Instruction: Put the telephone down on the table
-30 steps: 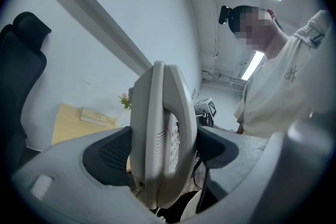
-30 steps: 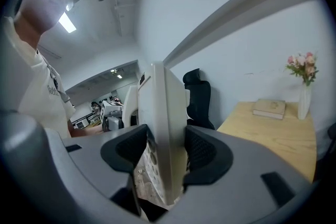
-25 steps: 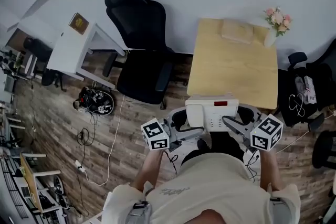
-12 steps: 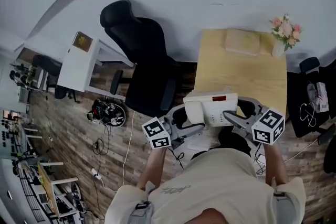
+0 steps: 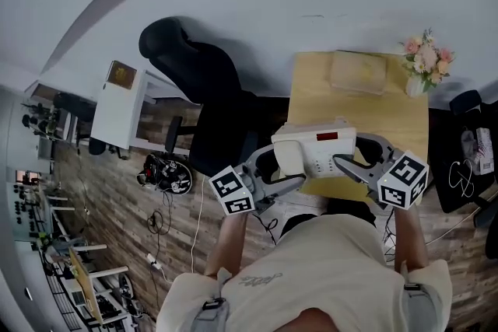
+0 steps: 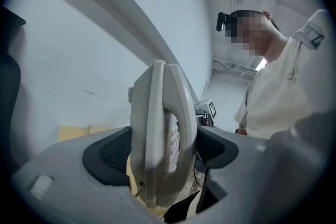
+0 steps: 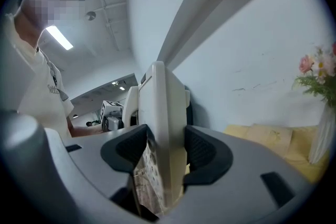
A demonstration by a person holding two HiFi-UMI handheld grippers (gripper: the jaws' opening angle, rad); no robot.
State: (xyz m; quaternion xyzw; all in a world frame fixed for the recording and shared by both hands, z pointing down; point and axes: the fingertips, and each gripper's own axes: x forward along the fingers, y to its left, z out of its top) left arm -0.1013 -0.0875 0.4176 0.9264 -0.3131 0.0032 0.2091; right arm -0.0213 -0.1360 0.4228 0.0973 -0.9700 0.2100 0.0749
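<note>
Jaws seemingly tight around telephone (image 5: 315, 153)

Overhead head view; opposed gripper views on telephone (image 5: 313, 155)

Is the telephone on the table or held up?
Held up: the left claw and right claw each clamp a side of the telephone, above the table's near edge.
</note>
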